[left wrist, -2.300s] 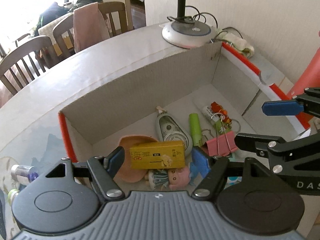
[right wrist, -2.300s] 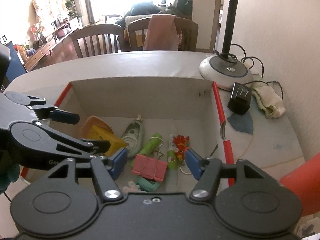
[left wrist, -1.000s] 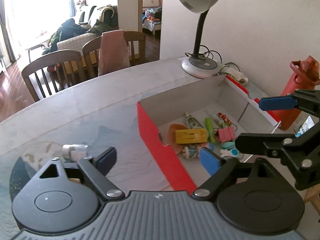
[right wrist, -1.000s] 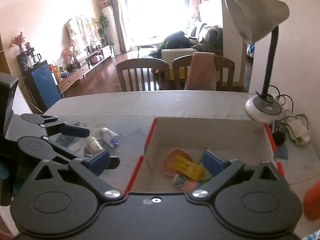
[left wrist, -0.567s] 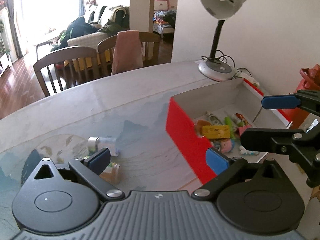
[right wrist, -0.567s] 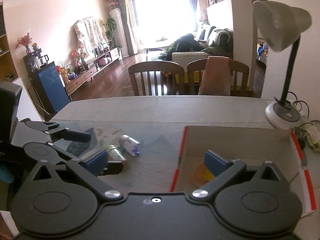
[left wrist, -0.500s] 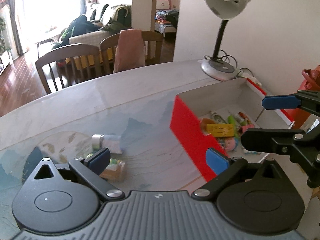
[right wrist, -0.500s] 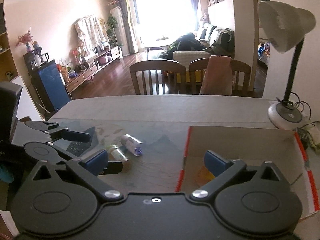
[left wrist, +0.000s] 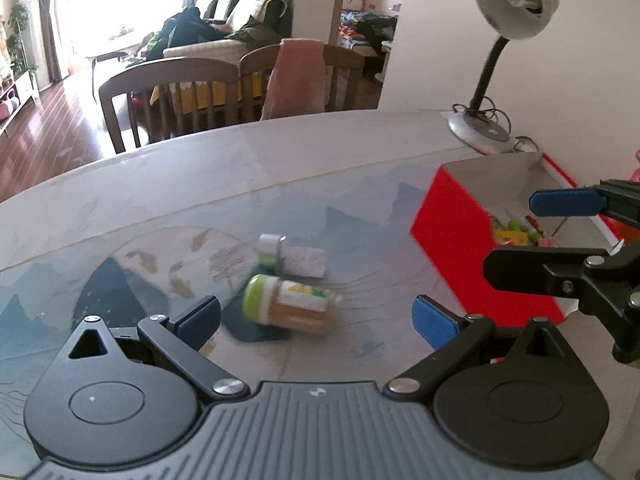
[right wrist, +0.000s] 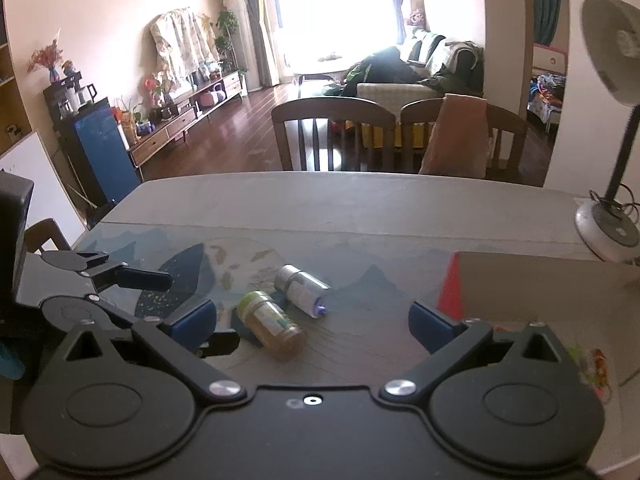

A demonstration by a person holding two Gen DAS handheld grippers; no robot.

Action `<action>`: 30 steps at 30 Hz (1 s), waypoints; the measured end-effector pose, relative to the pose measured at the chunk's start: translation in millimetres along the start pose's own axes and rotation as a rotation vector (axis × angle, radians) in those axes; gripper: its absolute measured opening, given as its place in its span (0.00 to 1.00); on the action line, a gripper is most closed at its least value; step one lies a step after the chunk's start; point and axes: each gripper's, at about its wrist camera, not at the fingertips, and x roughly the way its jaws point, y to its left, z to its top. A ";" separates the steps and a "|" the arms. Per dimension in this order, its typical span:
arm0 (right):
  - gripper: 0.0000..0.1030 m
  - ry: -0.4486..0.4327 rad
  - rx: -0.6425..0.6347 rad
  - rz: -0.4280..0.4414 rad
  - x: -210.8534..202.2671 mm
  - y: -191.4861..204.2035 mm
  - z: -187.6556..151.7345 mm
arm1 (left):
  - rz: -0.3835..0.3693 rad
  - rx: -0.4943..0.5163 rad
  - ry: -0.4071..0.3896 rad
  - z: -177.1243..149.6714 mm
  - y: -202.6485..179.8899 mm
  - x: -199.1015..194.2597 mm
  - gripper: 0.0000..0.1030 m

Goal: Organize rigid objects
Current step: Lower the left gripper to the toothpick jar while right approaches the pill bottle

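Two wrist views angled down across the table [left wrist: 280, 168], sharing two bottles and box.

2 small bottles lying on table: 1 green-capped amber jar [left wrist: 289, 307], 1 white silver-capped bottle [left wrist: 294, 255]. 1 red cardboard box [left wrist: 464, 248]. 1 grey desk lamp [left wrist: 505, 32]. 2 wooden chairs [right wrist: 334, 136].

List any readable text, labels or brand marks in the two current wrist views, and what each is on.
None can be read.
Green-lidded jar: yellow and green label, blurred by motion.
White bottle: label too blurred to read.
Yellow box inside the red cardboard box: print too small.
Left gripper and right gripper: no marking visible on either.
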 end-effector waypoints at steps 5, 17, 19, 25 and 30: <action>0.99 0.031 -0.001 -0.014 24.4 9.7 5.2 | -0.004 -0.012 0.015 -6.7 19.9 13.2 0.99; 0.99 0.136 -0.048 -0.042 92.2 13.1 14.8 | -0.021 0.011 0.054 -22.6 34.6 61.9 0.99; 0.99 0.153 -0.052 -0.043 104.1 11.4 16.6 | -0.019 0.014 0.053 -23.5 33.6 69.7 0.99; 0.99 0.215 -0.081 -0.027 138.6 8.5 24.0 | -0.028 0.009 0.023 -22.1 31.8 87.1 0.99; 0.97 0.254 -0.108 -0.036 164.3 7.9 26.9 | -0.026 0.025 0.006 -25.2 28.0 101.0 0.99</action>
